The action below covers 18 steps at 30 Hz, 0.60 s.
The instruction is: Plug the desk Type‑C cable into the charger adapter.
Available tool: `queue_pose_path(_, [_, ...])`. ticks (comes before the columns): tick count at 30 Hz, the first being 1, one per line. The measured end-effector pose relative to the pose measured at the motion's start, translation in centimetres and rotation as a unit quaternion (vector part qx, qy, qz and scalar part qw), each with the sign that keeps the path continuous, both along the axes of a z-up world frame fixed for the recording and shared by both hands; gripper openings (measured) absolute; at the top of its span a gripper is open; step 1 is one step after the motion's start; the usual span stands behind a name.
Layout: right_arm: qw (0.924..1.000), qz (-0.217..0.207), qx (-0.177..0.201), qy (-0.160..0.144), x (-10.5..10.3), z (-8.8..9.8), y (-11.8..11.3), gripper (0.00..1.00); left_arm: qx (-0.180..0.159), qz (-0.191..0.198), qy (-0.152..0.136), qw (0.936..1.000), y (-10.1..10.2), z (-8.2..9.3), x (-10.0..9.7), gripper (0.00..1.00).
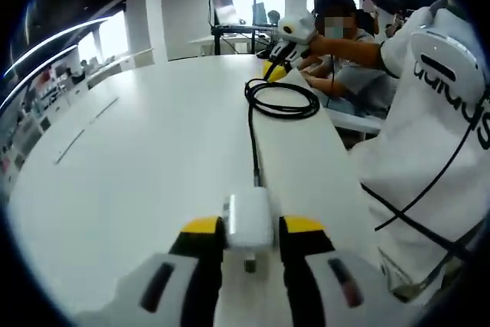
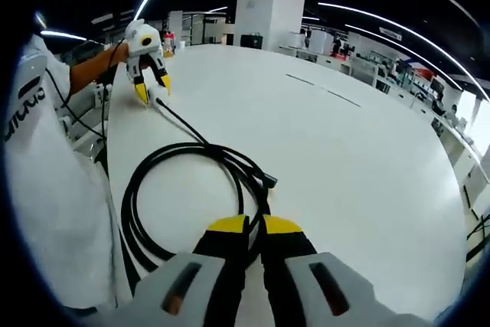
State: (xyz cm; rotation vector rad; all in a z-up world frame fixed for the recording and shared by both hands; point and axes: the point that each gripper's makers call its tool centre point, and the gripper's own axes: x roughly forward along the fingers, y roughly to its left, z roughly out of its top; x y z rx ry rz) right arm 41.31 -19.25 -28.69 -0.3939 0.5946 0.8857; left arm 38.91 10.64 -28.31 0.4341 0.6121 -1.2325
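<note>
The left gripper [image 1: 252, 231] clamps the small white square charger adapter [image 1: 249, 220] near the white table's [image 2: 352, 166] edge. The right gripper [image 2: 255, 229] pinches the coiled black cable [image 2: 145, 189]; wide bare tabletop lies beyond.

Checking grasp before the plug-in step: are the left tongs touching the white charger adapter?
Touching. The left gripper view shows the left tongs closed on the white charger adapter, with both yellow-tipped jaws pressed against its sides and no gap.
</note>
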Motion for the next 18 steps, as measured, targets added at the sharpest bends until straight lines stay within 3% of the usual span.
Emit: queue_pose_path(18, [0.9998, -0.015, -0.001, 0.010, 0.43, 0.01, 0.15, 0.03, -0.007, 0.007, 0.011, 0.9999, -0.01, -0.03, 0.13, 0.25])
